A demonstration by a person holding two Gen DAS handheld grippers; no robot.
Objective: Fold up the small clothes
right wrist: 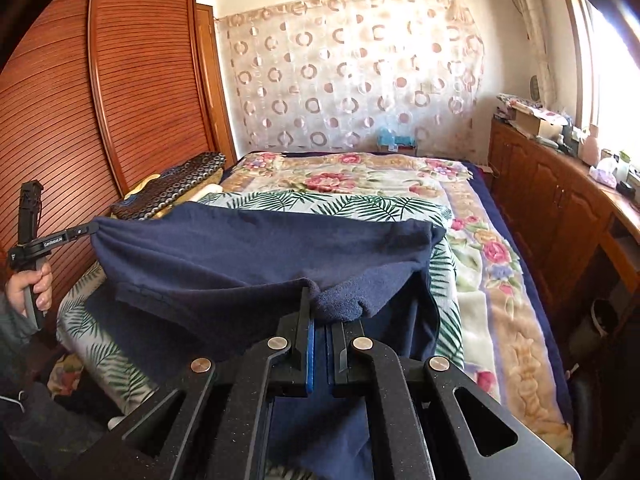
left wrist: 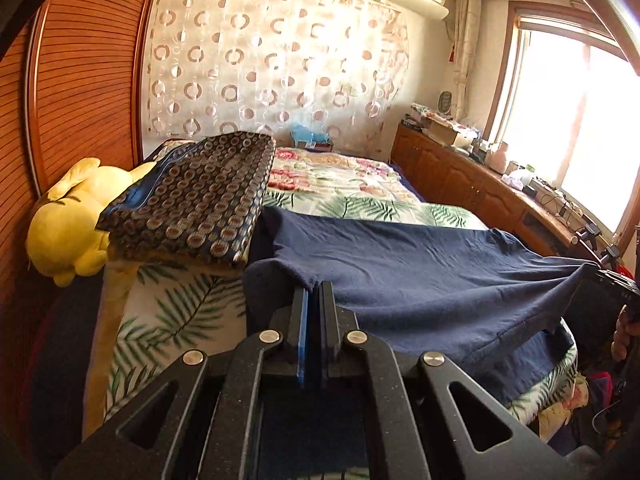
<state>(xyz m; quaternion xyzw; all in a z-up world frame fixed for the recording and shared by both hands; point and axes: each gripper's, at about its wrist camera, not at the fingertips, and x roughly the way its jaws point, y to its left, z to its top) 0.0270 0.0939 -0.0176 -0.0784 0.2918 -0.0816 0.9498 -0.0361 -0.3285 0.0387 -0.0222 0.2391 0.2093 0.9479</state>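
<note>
A dark navy garment (left wrist: 400,272) hangs stretched between my two grippers above the bed, its far part resting on the blanket. In the left wrist view my left gripper (left wrist: 314,288) is shut on one corner of the garment's near edge. My right gripper (left wrist: 596,274) pinches the other corner at the far right. In the right wrist view the right gripper (right wrist: 322,306) is shut on a bunched fold of the navy garment (right wrist: 260,256). The left gripper (right wrist: 90,229) grips the cloth at the far left, with a hand (right wrist: 40,284) on its handle.
The bed carries a leaf and flower print blanket (left wrist: 180,308). A folded patterned quilt (left wrist: 200,196) and a yellow plush toy (left wrist: 68,220) lie at its left side by the slatted wooden wardrobe (right wrist: 80,100). Wooden cabinets (right wrist: 552,208) with clutter on top run under the window on the right.
</note>
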